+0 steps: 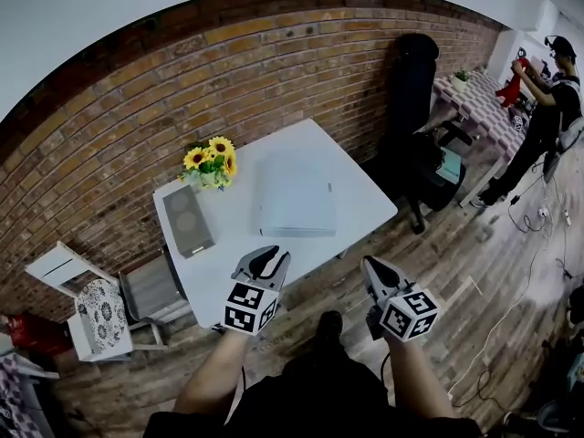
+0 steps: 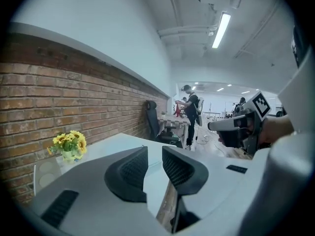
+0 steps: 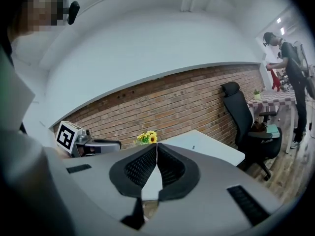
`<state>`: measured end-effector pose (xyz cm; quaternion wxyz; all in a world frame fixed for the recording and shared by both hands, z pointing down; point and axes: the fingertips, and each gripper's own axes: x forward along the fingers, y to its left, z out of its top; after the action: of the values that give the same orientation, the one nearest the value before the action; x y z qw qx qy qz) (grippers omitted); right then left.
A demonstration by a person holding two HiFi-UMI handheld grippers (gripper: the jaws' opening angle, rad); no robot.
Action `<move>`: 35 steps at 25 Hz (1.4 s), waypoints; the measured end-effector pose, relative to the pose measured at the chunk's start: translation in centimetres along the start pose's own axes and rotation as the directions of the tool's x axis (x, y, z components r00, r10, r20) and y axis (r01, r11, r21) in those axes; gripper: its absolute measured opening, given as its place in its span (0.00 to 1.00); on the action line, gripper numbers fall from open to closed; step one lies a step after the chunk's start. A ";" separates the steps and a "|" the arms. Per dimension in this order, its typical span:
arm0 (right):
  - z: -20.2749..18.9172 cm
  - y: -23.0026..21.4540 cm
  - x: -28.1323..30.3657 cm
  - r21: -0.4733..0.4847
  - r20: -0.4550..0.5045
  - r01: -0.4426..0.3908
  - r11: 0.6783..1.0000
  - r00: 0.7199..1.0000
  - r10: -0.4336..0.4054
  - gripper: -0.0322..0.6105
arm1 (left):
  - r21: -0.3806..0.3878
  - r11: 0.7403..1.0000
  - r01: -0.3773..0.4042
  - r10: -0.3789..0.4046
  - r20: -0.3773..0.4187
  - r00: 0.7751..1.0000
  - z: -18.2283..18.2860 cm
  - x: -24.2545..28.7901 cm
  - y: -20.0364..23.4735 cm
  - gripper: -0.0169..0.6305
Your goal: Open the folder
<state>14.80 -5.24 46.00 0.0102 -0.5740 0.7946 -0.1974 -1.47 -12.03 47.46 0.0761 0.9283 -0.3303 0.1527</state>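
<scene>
Closed pale blue-grey rectangular folder lying flat at the centre of a white square surface. Behind the folder, at the surface's far corner, a bunch of yellow sunflowers in a small vase. To the folder's left, a grey upright rectangular box with a round face. Beyond the folder, a red-brown brick wall topped by plain white wall. To the folder's right and farther back, a black high-backed office chair on a wood-plank floor. Well beyond that chair from the folder, a table under a checked cloth and a standing person in dark clothes. Left of the folder, off the surface, a white chair with a patterned cushion.

Left gripper, at the surface's near edge short of the folder: jaws parted, nothing between them. Right gripper, over the floor nearer than the folder and to its right: jaws closed together, empty.
</scene>
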 end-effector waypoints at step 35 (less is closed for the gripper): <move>0.2 -9.2 14.8 0.067 -0.232 -0.117 0.991 0.964 0.129 0.08 | 0.440 0.847 0.298 -0.027 -0.524 0.851 -10.8 19.6 3.0 0.49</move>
<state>18.17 -21.32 51.91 -0.0568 -0.4957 0.8187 -0.2842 8.55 -23.27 64.29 -0.0740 0.8690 -0.1647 0.4607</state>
